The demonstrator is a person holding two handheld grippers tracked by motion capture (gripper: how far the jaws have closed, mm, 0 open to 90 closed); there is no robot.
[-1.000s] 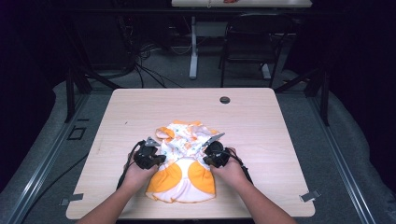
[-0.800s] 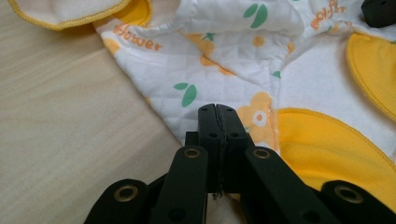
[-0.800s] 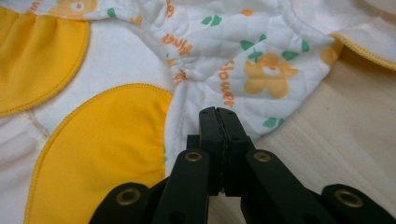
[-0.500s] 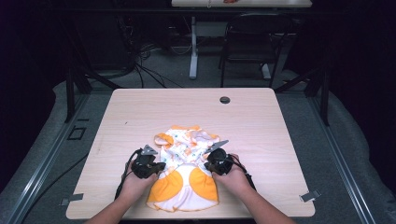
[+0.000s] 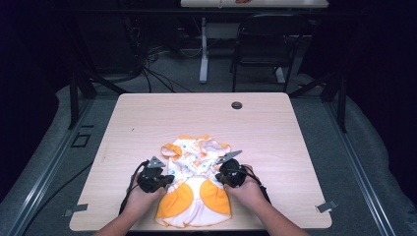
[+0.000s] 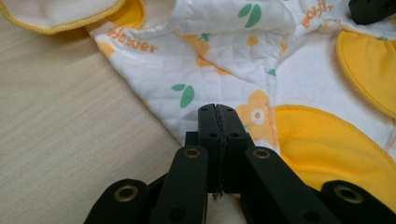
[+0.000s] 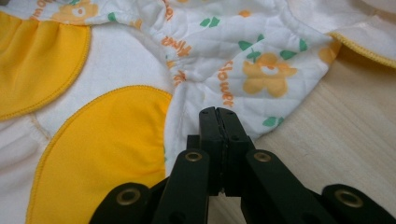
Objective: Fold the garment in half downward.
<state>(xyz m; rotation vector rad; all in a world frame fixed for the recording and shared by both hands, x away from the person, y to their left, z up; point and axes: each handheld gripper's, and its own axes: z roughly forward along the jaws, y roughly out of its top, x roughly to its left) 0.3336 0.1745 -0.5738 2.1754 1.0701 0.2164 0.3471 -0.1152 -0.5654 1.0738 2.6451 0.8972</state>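
garment [image 5: 194,189]: soft, light quilted baby clothing, crumpled at the bench's [image 5: 275,128] near edge
grip: take hemmed side edges
left gripper [image 6: 218,116]: fingers closed together at the cloth edge
right gripper [image 7: 218,119]: likewise

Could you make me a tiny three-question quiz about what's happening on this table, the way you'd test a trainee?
1. True or false: the white quilted garment with orange flower print and yellow patches lies near the person's edge of the light wooden table.
2. Which best describes the left gripper in its own view? A) jaws wide apart above bare wood B) jaws closed together at the garment's edge C) holding a cup
3. What small dark round thing sits near the far edge of the table?

Key
1. True.
2. B; the right gripper looks the same, jaws together at the garment's opposite side.
3. A dark round hole or cap; which it is cannot be told.
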